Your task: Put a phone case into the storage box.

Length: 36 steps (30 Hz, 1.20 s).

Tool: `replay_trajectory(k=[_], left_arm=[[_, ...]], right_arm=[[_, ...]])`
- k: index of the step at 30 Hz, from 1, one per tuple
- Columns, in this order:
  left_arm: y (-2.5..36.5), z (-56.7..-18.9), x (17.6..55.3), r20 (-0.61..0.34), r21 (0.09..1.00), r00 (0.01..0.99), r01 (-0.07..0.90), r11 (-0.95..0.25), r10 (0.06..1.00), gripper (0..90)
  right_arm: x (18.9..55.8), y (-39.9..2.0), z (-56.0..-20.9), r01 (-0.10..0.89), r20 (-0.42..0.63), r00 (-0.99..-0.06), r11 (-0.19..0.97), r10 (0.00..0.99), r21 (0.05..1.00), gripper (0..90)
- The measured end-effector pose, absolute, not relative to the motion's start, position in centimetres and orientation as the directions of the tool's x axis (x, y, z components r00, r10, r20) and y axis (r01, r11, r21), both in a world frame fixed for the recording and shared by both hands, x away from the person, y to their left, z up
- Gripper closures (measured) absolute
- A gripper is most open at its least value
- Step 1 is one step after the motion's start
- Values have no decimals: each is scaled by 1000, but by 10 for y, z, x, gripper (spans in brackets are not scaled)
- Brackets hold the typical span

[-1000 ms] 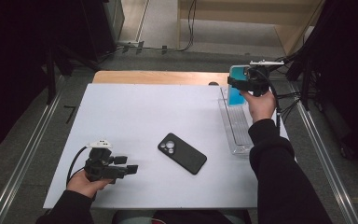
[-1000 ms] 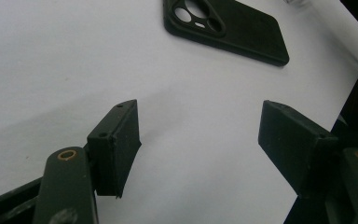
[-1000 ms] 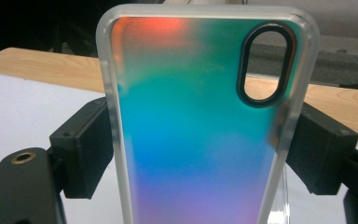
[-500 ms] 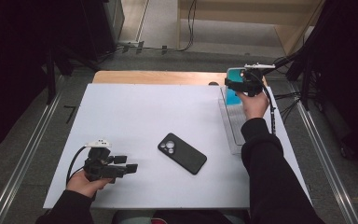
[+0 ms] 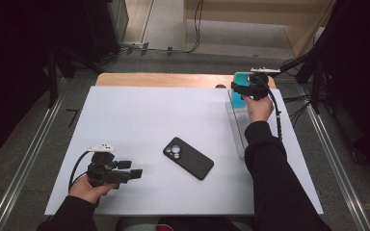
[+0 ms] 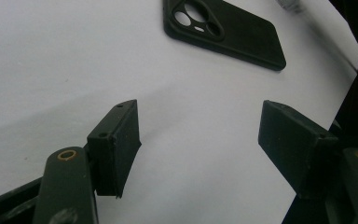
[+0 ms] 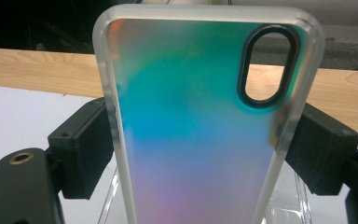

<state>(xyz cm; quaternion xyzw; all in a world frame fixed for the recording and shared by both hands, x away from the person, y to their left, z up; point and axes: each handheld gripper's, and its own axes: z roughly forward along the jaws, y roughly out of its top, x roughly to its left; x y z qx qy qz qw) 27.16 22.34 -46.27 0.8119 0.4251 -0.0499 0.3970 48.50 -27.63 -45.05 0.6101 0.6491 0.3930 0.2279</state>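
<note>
right gripper [image 7: 200, 154] clamps phone case [image 7: 196, 126]; bottom cut off; black phone [image 6: 223, 32] partly cropped

No text, label, brand, number or sign can be read on anything in these views.
</note>
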Motion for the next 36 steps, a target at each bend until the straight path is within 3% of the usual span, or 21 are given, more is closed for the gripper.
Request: replay_trajectory(k=[5,19,22,36], left_arm=[[223,-463,272,-421,600,633,732,-323,650,295],[224,-463,272,-422,600,630,733,-320,651,296],[223,-463,272,-421,599,631,733,-323,652,295],[223,-463,273,-436,583,612,751,-312,660,295]], right_arm=[[487,-273,-456,615,136,-146,-18,980,789,147],[489,-277,-459,626,162,-154,-31,975,779,78],[487,-278,-457,628,153,-165,-16,974,778,6],[463,-276,-424,694,199,-189,-12,961,720,4]])
